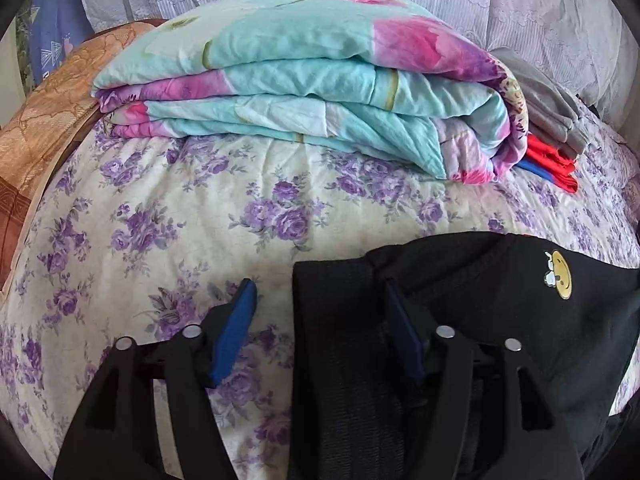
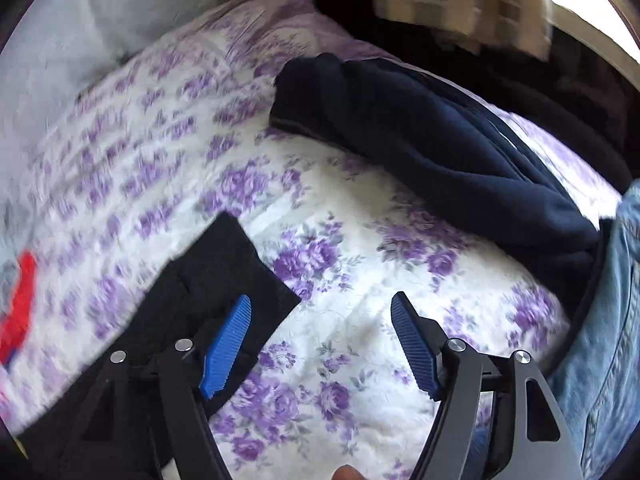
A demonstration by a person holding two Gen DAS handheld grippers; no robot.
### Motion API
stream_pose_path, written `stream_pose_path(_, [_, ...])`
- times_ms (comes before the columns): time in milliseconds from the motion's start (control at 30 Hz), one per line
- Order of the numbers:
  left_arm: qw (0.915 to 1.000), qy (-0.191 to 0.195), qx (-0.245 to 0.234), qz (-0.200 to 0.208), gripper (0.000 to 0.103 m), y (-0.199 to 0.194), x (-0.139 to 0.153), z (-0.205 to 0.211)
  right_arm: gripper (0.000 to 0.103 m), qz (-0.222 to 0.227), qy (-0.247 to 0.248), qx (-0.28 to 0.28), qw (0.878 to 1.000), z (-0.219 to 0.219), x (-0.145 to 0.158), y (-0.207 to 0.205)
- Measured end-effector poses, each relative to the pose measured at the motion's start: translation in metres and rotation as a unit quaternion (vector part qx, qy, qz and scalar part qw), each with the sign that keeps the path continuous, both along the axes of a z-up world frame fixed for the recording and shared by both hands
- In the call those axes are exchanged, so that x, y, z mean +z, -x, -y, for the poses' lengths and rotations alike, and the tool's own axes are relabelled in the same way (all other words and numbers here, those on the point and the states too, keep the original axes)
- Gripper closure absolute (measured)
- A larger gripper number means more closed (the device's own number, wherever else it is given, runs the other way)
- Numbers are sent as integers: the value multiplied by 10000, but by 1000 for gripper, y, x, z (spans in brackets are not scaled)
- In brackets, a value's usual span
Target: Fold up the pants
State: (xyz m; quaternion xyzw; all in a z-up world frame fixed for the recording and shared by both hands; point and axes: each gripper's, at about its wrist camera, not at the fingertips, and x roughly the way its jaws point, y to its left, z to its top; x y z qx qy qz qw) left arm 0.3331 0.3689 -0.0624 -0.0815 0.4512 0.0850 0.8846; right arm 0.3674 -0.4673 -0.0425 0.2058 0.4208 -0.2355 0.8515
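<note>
Left wrist view: left gripper [image 1: 320, 304] jaws apart, straddling the edge of black knit pants w/ a yellow smiley patch [image 1: 460, 320] on a purple-floral quilted bedspread [image 1: 200, 208]; pads not pressing. Right gripper [image 2: 320, 320] wide, nothing between; pants' cuff [image 2: 224, 264] under its left finger.

Beyond the jaws spreads a cream quilted bedspread with purple flowers [image 1: 180, 208]. Farther ahead lies a folded turquoise-and-pink floral quilt [image 1: 280, 92], backed by white lace fabric [image 1: 520, 8]. Daylight brightens the bed.
</note>
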Motion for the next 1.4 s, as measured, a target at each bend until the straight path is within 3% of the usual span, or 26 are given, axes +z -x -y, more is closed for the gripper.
stream_pose_path(100, [10000,28,16,-8,36,-2,-6,0,29,286,-42,500,9983,-11,21,-13])
stream_pose_path(167, [10000,-11,21,16,36,-2,-6,3,23,113,35,968,9952,-18,23,-41])
stream_pose_path(200, [10000,-16,21,24,36,-3,-6,5,19,-134,76,1139,9934,-20,19,-54])
stream_pose_path(300, [10000,67,26,63,36,-4,-6,4,20,-1273,100,1469,9809,-23,-19,-84])
stream_pose_path(333, [9999,97,24,72,35,-3,-6,3,34,-1464,-65,1516,9775,-23,-30,-84])
stream_pose_path(367, [9999,109,24,59,35,0,-6,0,41,-1449,-53,1585,9766,-27,-33,-78])
stream_pose_path(400, [9999,117,23,56,35,1,-6,-1,72,-1405,38,1779,9740,-34,-28,-72])
stream_pose_path(433, [9999,119,22,55,35,3,-7,-3,79,-1345,-31,2036,9698,-40,-21,-65])
stream_pose_path(500, [9999,110,23,57,35,5,-7,-4,80,-1089,61,2140,9707,-46,-2,-43])
stream_pose_path(567, [9999,119,23,58,35,3,-7,-3,77,-920,432,2183,9706,-47,13,-17])
stream_pose_path(600, [9999,127,20,59,35,3,-7,-3,59,-996,644,2136,9697,-45,12,-12])
stream_pose_path(633, [9999,129,19,56,35,3,-7,-3,28,-1292,852,2051,9664,-41,6,-7])
stream_pose_path(667, [9999,125,20,57,35,2,-6,-2,22,-1890,1087,1926,9568,-33,-8,-3])
stream_pose_path(700, [9999,122,21,57,34,2,-6,-2,23,-2181,1271,1817,9504,-29,-13,5])
stream_pose_path(767, [9999,121,22,56,34,1,-6,-1,23,-1956,1541,1733,9529,-28,-2,7])
stream_pose_path(833, [9999,116,21,49,34,0,-6,-2,23,-1431,1256,1968,9618,-33,14,5])
stream_pose_path(900, [9999,99,19,46,33,0,-7,-1,23,-1327,919,2432,9565,-48,14,-9])
stream_pose_path(1000, [9999,103,19,44,32,0,-7,-1,31,-1756,1277,3118,9250,-81,-9,-41])
stream_pose_path(1067, [9999,109,19,42,32,1,-7,-1,47,-2197,1490,3448,9003,-93,-36,-52])
stream_pose_path(1100, [9999,116,15,41,32,0,-7,-2,64,-2209,1420,3558,8969,-97,-42,-54])
stream_pose_path(1133, [9999,120,15,40,32,1,-7,-2,94,-2160,1344,3660,8952,-100,-40,-54])
stream_pose_path(1167, [9999,121,13,37,32,0,-7,-2,97,-2181,1254,3848,8880,-106,-38,-53])
stream_pose_path(1233, [9999,71,33,64,31,0,-6,-2,97,-2219,1741,3988,8726,-118,-32,-53])
stream_pose_path(1300, [9998,-46,76,161,30,-2,0,0,97,-1955,2281,3909,8701,-124,-16,-58])
stream_pose_path(1400, [9992,31,66,393,30,-7,10,-1,96,-1102,2618,3297,9003,-118,17,-81])
